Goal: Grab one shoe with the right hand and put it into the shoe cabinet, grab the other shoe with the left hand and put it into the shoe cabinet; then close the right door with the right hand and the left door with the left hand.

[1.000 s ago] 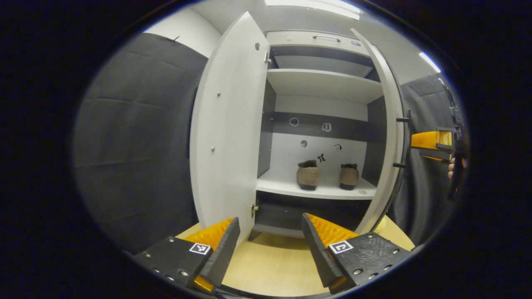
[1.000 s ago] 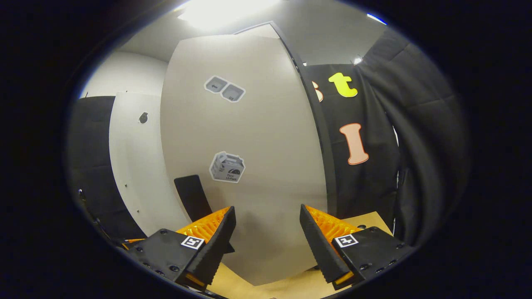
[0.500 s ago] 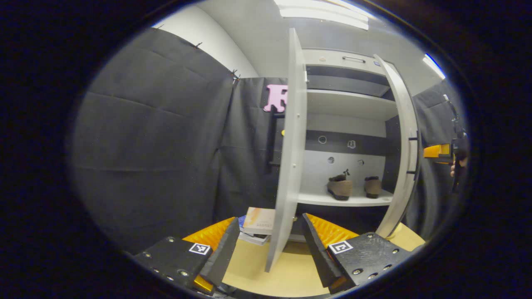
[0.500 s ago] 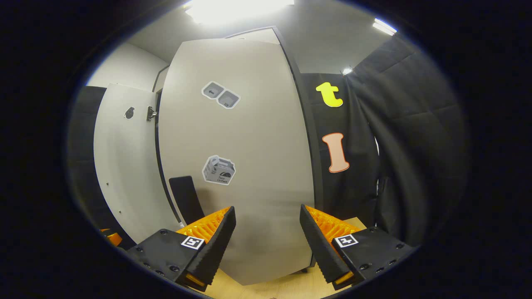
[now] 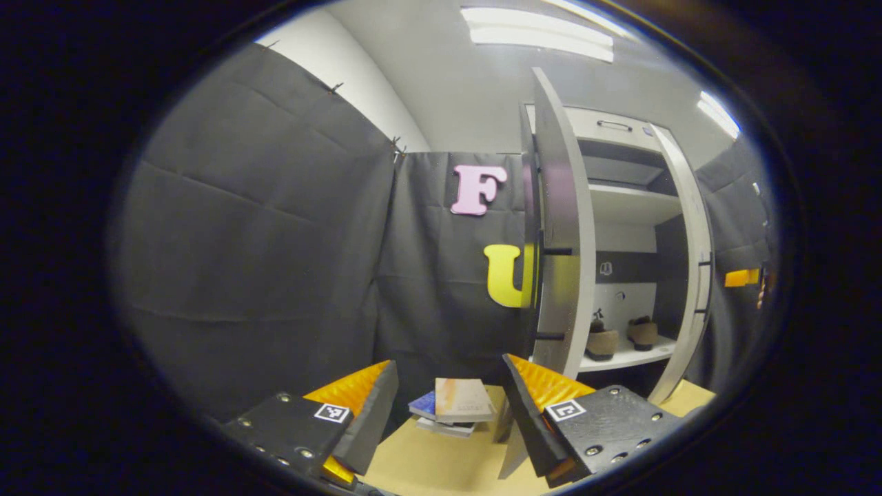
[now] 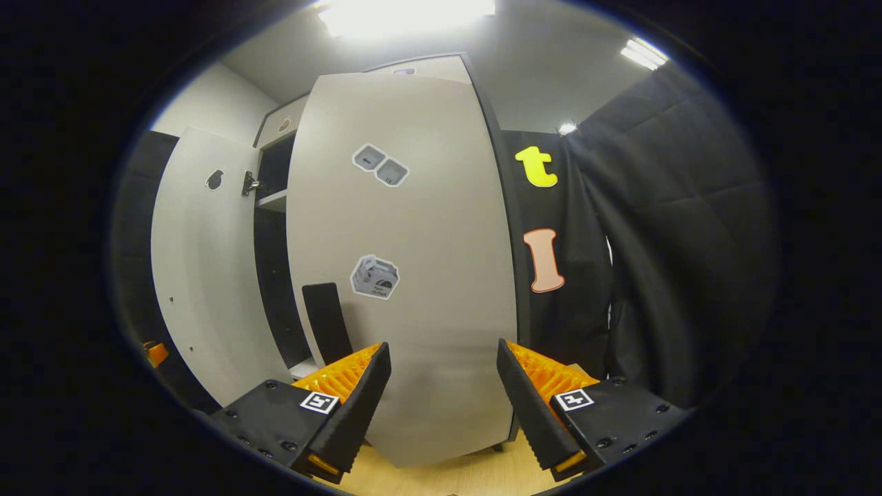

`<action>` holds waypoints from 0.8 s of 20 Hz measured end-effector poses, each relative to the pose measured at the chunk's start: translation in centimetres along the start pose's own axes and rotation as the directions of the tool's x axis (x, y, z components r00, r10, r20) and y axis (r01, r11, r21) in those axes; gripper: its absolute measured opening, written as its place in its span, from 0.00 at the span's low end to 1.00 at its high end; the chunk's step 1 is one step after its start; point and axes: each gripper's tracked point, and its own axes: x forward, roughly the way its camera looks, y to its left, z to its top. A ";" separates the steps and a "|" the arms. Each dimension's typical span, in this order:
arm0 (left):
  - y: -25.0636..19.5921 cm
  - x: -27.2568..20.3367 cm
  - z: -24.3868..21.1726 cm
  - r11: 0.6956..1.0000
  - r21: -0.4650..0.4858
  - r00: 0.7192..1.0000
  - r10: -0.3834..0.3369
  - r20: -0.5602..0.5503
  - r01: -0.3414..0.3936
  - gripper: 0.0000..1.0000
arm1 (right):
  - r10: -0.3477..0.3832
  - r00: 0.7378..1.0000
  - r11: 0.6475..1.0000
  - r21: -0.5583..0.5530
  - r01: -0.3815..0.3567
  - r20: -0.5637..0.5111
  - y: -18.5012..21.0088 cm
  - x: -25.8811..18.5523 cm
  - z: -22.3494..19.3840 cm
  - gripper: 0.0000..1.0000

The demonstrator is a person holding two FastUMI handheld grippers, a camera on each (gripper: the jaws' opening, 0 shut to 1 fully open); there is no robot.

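Shoes point(image 5: 603, 342) stand side by side on the lower shelf point(image 5: 630, 357) of the shoe cabinet point(image 5: 623, 241) in the left gripper view, both inside the carcass and apart from each other, so the placing steps appear complete and the doors remain. Relative to the cabinet, the left door point(image 5: 561, 234) hangs off its left edge, swung out and seen nearly edge-on; the right door point(image 5: 697, 262) stands ajar at the cabinet's right edge. The left gripper point(image 5: 448, 406) hovers with its jaws spread and empty, short of the left door and just beside its lower edge; whether a finger touches the panel cannot be determined. A stack of books point(image 5: 456, 406) lies on the floor point(image 5: 427, 468) left of the cabinet. The other gripper shows as a small part beyond the right door. In the right gripper view, the right door point(image 6: 427, 275) faces the camera with its outer face, partly closed, and the cabinet interior shows as a dark gap to its left, with the left door point(image 6: 200, 275) beyond that gap. The right gripper point(image 6: 444, 399) is spread wide, holding nothing, close to the door's lower face; contact cannot be confirmed. Judgement: each door is a stiff, flat, smooth panel, light on its hinges; a pinch would likely slip, so push flat on the outer face near the free edge, far from the hinge.
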 end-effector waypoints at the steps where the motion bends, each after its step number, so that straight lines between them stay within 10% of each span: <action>1: 0.1 1.2 0.3 1.000 -0.004 1.000 -0.028 0.005 0.028 0.86 | -0.007 1.000 1.000 0.008 0.007 -0.003 0.0 -0.3 -0.3 0.98; 16: -1.5 12.9 4.7 0.931 -0.091 0.935 -0.355 0.015 0.354 0.86 | -0.186 0.981 0.978 0.092 0.190 -0.050 -4.3 -4.5 -4.6 0.98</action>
